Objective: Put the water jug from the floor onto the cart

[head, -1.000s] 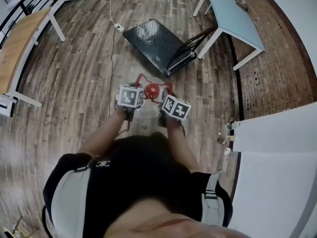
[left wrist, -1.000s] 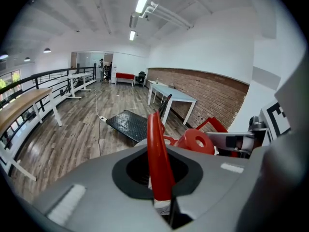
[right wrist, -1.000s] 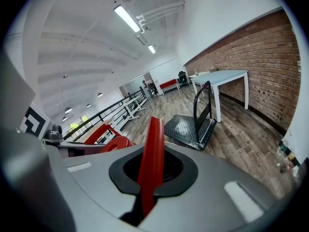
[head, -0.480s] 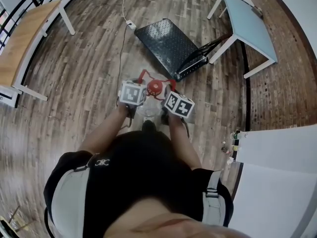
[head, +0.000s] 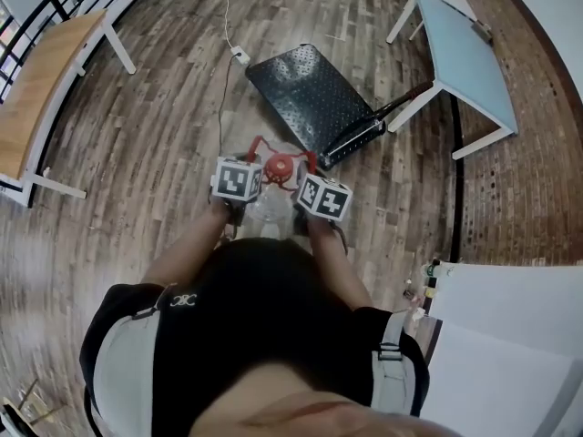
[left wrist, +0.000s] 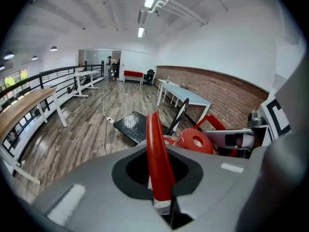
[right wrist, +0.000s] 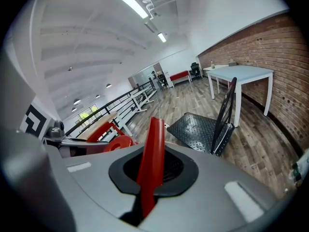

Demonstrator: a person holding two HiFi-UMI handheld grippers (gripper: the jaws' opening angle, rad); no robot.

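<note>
The water jug (head: pixel 270 209) is a clear bottle with a red cap (head: pixel 280 165) and thin red carrying handles. It hangs off the floor between both grippers, just short of the cart. My left gripper (head: pixel 252 158) is shut on one red handle strip (left wrist: pixel 155 153). My right gripper (head: pixel 308 167) is shut on the other red handle strip (right wrist: pixel 152 158). The cart (head: pixel 314 94) is a black studded platform lying flat on the floor straight ahead, its handle bar folded down at the right end. The cart (left wrist: pixel 133 125) also shows past the jaws in both gripper views.
A pale blue table (head: pixel 465 48) stands right of the cart, close to its handle. A white cable with a plug block (head: pixel 240 57) runs by the cart's far left corner. A wooden bench table (head: pixel 41 80) and railing are at the left. A white counter (head: pixel 510 280) stands at the right.
The cart sits lower and nearer to the grippers in the head view than a second ago; the person has walked towards it with the jug held in both grippers.
</note>
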